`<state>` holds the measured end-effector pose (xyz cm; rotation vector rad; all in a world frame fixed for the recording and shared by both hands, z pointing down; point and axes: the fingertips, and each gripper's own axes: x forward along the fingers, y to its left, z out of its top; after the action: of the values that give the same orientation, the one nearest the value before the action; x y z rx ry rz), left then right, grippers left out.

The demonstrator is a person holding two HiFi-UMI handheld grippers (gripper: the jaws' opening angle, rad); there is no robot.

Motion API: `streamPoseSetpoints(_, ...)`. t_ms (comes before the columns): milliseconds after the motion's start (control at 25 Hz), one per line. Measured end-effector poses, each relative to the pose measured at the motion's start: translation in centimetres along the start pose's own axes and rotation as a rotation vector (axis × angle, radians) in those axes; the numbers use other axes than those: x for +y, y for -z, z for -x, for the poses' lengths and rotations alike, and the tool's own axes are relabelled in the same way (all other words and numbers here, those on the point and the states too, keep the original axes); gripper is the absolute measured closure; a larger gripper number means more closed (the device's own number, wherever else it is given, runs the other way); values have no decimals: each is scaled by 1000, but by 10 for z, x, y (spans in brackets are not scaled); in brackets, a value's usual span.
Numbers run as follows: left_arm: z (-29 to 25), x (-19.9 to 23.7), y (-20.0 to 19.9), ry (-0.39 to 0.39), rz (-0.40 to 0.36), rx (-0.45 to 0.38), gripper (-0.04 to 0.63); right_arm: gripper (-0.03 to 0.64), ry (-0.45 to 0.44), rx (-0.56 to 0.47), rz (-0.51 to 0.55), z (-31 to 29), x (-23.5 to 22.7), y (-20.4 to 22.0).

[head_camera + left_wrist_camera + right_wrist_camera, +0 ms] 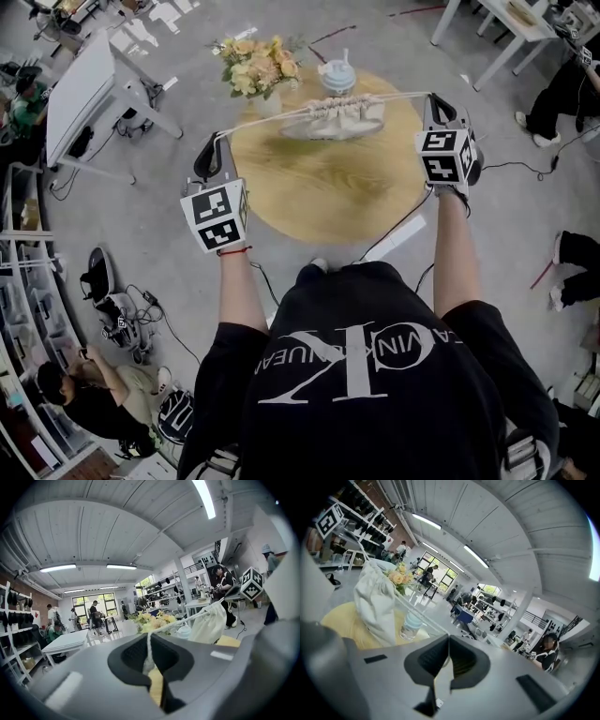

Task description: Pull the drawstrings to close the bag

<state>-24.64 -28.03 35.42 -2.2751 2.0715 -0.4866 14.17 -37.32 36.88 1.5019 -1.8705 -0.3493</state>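
A white drawstring bag (337, 117) stands on the round wooden table (328, 197), its mouth bunched tight. Its drawstrings (272, 120) run taut out to both sides. My left gripper (221, 141) is shut on the left cord, off the table's left edge. My right gripper (432, 99) is shut on the right cord at the table's right edge. In the left gripper view the cord (187, 619) leads from the closed jaws up to the bag (208, 623). In the right gripper view the bag (375, 602) hangs left of the closed jaws.
A vase of yellow flowers (255, 66) and a water bottle (337, 75) stand just behind the bag. A white table (80, 89) is at the left, cables lie on the floor, and people sit around the room's edges.
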Motion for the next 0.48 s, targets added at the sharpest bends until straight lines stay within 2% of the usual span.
streamPoseSetpoints(480,2,4,-1,4,29,-8,581,597,18,-19,-23,-1,-19,1)
